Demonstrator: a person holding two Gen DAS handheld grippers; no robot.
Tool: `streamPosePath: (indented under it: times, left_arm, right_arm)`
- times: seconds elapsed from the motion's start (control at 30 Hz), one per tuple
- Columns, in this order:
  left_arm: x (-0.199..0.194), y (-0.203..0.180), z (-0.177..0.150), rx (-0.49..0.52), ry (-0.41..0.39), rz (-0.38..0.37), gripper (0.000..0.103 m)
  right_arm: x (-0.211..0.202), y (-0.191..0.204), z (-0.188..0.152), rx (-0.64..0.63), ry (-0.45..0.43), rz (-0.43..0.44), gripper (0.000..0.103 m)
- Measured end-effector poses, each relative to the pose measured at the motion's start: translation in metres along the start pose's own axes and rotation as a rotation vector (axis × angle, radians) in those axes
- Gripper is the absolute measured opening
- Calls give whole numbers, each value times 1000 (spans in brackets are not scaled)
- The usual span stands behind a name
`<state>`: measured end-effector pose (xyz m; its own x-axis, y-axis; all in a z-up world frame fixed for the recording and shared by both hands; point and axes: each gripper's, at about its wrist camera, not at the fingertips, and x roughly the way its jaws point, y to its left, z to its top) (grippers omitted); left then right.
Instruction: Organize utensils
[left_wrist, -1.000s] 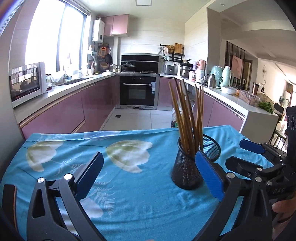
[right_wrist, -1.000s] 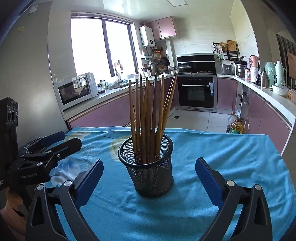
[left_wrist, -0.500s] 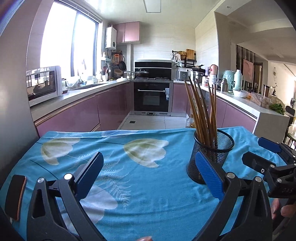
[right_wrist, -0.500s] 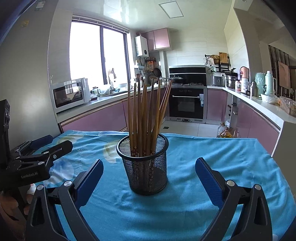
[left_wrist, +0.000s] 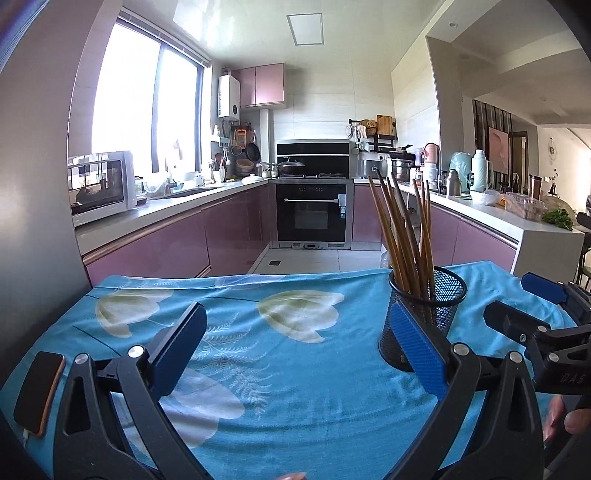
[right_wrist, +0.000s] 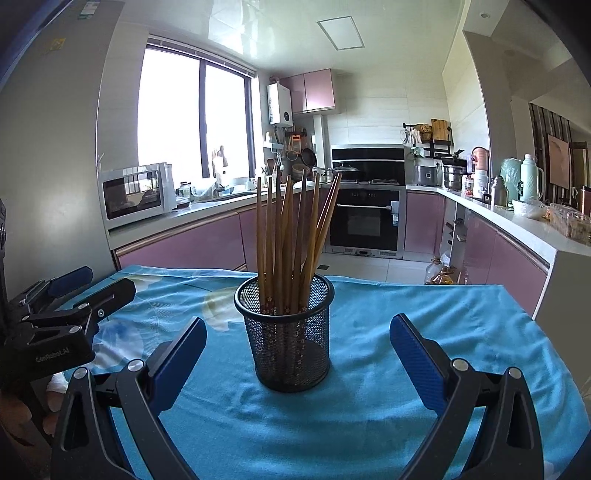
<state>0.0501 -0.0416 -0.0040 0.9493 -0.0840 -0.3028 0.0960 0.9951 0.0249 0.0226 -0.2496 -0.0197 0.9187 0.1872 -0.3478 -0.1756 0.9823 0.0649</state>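
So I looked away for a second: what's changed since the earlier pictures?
Both grippers drew back and tilted up; nothing was gripped or released. The left gripper and right gripper stay open, the chopsticks stay in the mesh holder.

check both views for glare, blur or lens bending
Left wrist view: window blown out white, counters bowed by fisheye, tablecloth slightly soft. Right wrist view: window also overexposed, ceiling glare, chopsticks and mesh holder sharp.
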Motion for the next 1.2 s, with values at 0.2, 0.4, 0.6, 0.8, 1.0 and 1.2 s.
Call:
streamPosePath:
  times: [0.2,0.4,0.6,0.8,1.0,1.2]
  left_arm:
    - [-5,-1,0,0,-22,11,98]
    - [-10,-2,0,0,-39,18,98]
    - [-12,-1,0,1,-46,23,98]
    - [-13,-2,1,5,-54,26,98]
    - [-14,-3,1,5,-56,28,98]
    - [-14,-3,0,5,-56,29,98]
  right_arm:
    - [-3,3,-1,-5,-13,-6,96]
    - [-5,4,-2,-5,-19,-11,96]
    - [-7,4,-3,-2,-24,-15,96]
    - [-8,4,-2,0,-30,-17,96]
    - [-9,2,-2,3,-34,-18,96]
    - [-10,2,-2,3,-35,-20,96]
